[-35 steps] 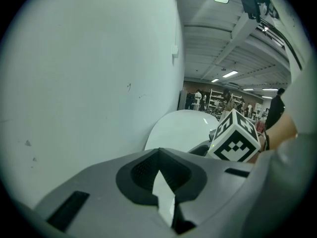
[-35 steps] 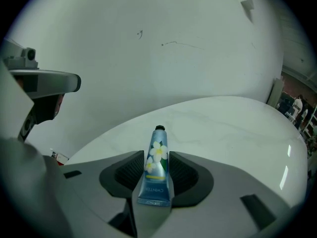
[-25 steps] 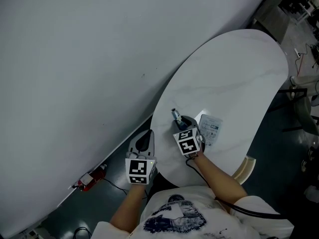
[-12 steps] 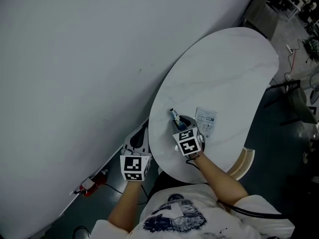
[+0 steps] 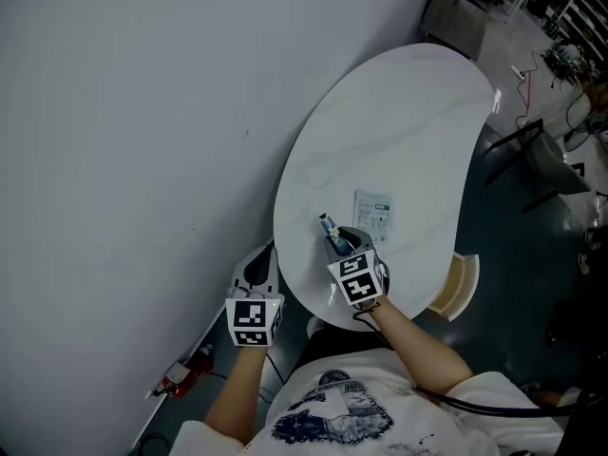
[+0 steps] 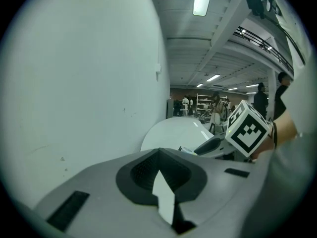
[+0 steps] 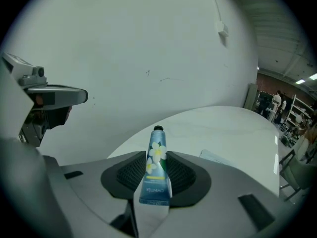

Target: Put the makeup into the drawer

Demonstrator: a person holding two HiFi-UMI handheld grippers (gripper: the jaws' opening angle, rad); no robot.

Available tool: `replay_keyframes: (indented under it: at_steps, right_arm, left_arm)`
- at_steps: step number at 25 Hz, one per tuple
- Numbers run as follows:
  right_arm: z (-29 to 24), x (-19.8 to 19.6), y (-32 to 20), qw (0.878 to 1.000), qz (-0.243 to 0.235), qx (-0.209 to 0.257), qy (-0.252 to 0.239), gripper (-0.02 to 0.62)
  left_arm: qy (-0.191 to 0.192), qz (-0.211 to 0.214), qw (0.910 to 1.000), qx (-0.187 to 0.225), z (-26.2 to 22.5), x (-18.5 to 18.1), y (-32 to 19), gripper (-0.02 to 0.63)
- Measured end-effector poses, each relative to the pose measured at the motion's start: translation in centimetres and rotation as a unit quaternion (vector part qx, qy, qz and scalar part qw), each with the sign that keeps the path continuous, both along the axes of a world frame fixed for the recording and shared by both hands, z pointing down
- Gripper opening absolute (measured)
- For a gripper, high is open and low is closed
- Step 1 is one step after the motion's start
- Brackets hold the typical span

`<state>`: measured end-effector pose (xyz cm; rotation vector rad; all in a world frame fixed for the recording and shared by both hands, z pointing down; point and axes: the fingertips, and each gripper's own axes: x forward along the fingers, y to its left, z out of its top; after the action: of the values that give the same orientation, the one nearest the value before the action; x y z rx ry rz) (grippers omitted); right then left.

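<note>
A blue makeup tube (image 7: 155, 172) with white flowers and a black cap sticks out between the pads of my right gripper (image 7: 156, 155), which is shut on it. From the head view, that gripper (image 5: 339, 242) hovers over the near end of the white table (image 5: 399, 131), and the tube (image 5: 327, 226) points away from me. My left gripper (image 5: 258, 269) is off the table's left edge, beside the wall. Its jaws (image 6: 158, 153) are shut with nothing between them. No drawer shows in any view.
A white printed packet (image 5: 373, 210) lies flat on the table just beyond the tube. The grey wall (image 5: 142, 141) runs close along the left. A red object (image 5: 185, 373) with a cable lies on the floor. A pale curved chair back (image 5: 456, 288) stands at the table's right.
My right gripper has drawn back with the tube toward the table's near edge, away from the packet. The left gripper has shifted slightly beside the table. The head view has swung.
</note>
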<state>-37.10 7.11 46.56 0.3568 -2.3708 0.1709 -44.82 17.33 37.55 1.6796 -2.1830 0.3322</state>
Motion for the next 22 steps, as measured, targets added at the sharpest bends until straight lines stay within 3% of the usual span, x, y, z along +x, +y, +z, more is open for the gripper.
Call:
replay_keyframes:
  at_steps: [15, 22]
  right_arm:
    - [-6.4, 6.5, 5.2, 0.994, 0.086, 0.025, -0.061, 0.146]
    - [-8.1, 12.1, 5.6, 0.987, 0.148, 0.039, -0.056, 0.146]
  left_arm:
    - [-0.005, 0.086, 0.9961, 0.019, -2.7, 5.9, 3.6, 0.046]
    - [0.005, 0.146, 0.9889, 0.031, -3.8, 10.2, 2.8, 0.046]
